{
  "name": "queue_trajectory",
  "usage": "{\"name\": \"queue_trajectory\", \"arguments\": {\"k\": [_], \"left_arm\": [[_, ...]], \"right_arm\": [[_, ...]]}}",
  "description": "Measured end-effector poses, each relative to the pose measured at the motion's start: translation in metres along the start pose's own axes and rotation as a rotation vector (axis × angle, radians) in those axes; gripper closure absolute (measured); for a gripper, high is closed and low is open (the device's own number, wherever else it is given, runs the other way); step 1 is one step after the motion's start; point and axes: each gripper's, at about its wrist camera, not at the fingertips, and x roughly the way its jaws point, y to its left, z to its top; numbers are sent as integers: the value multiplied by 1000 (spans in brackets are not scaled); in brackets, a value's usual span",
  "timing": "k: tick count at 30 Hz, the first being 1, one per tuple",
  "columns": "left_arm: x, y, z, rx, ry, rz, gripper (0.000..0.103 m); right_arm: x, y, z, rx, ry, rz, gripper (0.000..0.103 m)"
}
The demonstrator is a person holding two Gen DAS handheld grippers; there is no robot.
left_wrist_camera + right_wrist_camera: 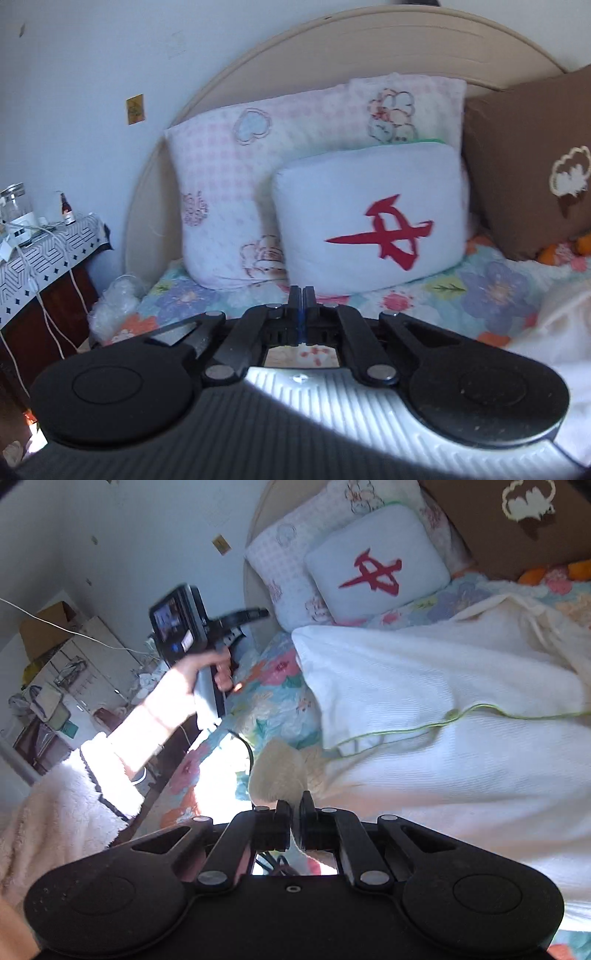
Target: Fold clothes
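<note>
A white ribbed garment (pixel 443 686) with a thin green trim lies spread over the flowered bedspread (pixel 273 701). Its edge shows at the right of the left wrist view as white garment (pixel 557 332). My right gripper (pixel 294 806) is shut on a cream, fleecy corner of this garment (pixel 277 775), which passes between the pads. My left gripper (pixel 302 295) is shut with nothing between its fingers and points at the pillows. In the right wrist view, the left gripper (pixel 260 613) is raised above the bed's left edge in a person's hand (pixel 207 664).
A white cushion with a red sign (pixel 369 218), a pink checked pillow (pixel 229 184) and a brown pillow (pixel 528 155) lean on the curved headboard (pixel 332 48). A bedside table (pixel 40 254) with a jar, a bottle and cables stands left. A fluffy sleeve (pixel 62 808) is at lower left.
</note>
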Motion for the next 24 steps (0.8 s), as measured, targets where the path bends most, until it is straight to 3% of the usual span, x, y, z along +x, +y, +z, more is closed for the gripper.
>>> {"name": "queue_trajectory", "arguments": {"k": [3,6,10,13,16,19,22,24], "left_arm": [[7,13,-11,-33,103,-56,102],[-10,5,-44,7,176,-162,97],[-63,-10,-97,12,251,-356,71],[-107,-17,-126,-33,309,-464,61],[-147,-31,-141,-42,381,-528,58],[-184,-50,-142,39,397,-550,50],[-220,-72,-141,172,340,-560,40],[-233,-86,-141,206,334,-589,38]], "right_arm": [[51,8,-6,99,62,1,96],[72,8,-13,180,94,60,96],[67,-3,-14,233,104,74,97],[51,-18,-9,276,89,94,97],[35,-27,2,240,59,57,97],[22,-32,10,239,32,59,97],[15,-29,11,244,22,92,97],[11,-24,7,243,25,114,97]]}}
